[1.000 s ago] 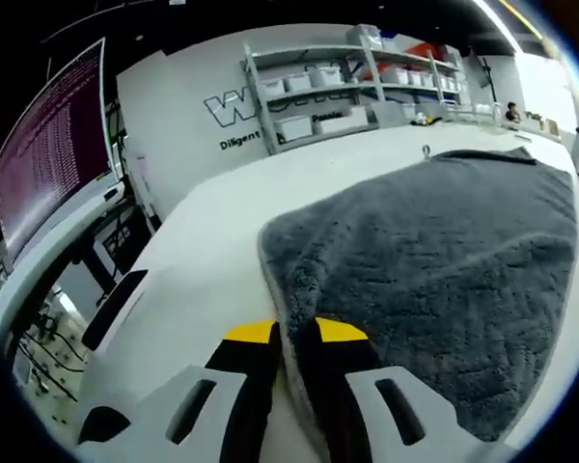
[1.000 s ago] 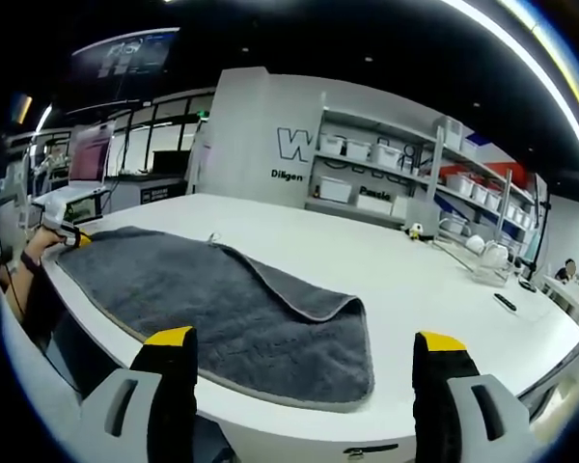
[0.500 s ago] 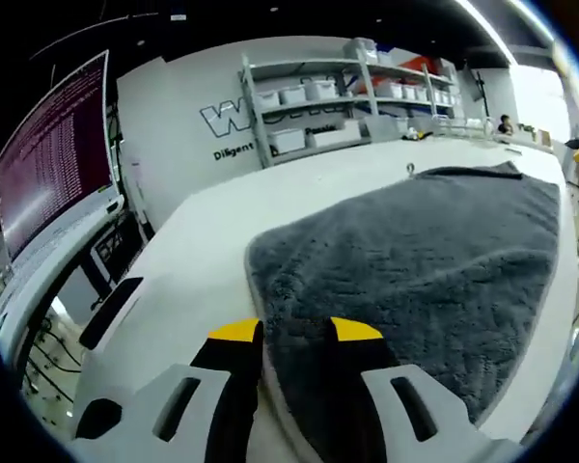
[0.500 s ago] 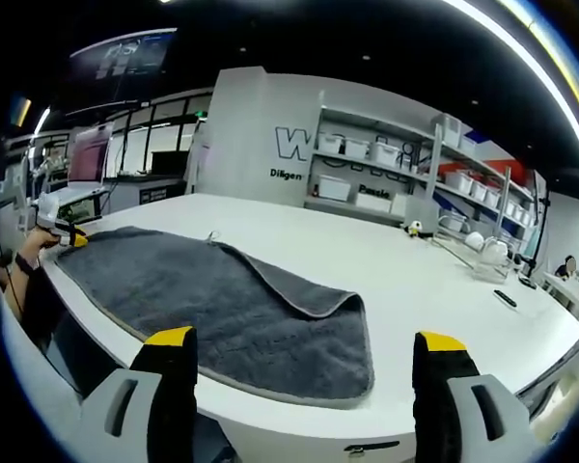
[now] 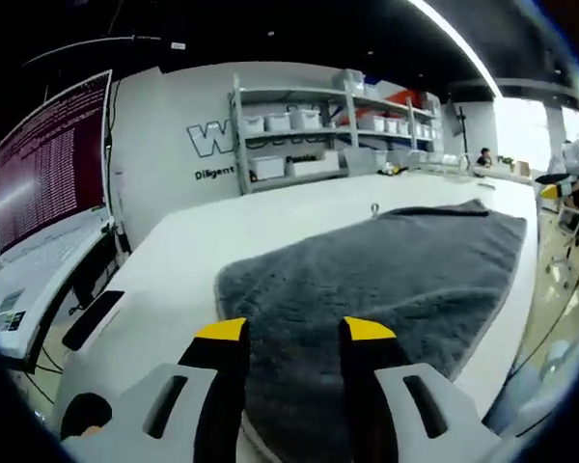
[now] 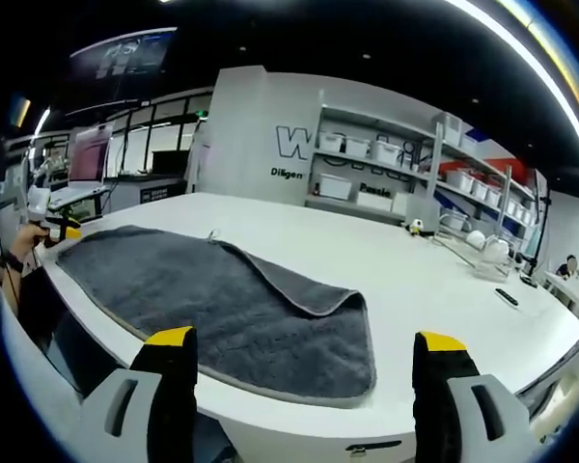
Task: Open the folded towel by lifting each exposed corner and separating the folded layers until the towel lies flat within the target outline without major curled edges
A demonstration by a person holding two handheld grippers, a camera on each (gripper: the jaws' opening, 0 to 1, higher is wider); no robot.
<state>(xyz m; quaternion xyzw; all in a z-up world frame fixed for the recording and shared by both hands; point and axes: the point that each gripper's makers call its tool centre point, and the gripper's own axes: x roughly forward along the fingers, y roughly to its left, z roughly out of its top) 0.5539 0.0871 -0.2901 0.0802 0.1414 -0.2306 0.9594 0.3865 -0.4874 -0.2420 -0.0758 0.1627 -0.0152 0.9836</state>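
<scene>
Left claw (image 5: pixel 294 333) spread over towel (image 5: pixel 386 275) edge; right claw (image 6: pixel 304 342) spread, clear; folded flap remains; pinch top layer only, lift low across worktop (image 6: pixel 415 265).

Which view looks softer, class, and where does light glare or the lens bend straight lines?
Left gripper view: slightly soft overall, the bright window washed out. Right gripper view: sharper, the ceiling light strip glaring, the white table edge bowed around the grey plush towel.
</scene>
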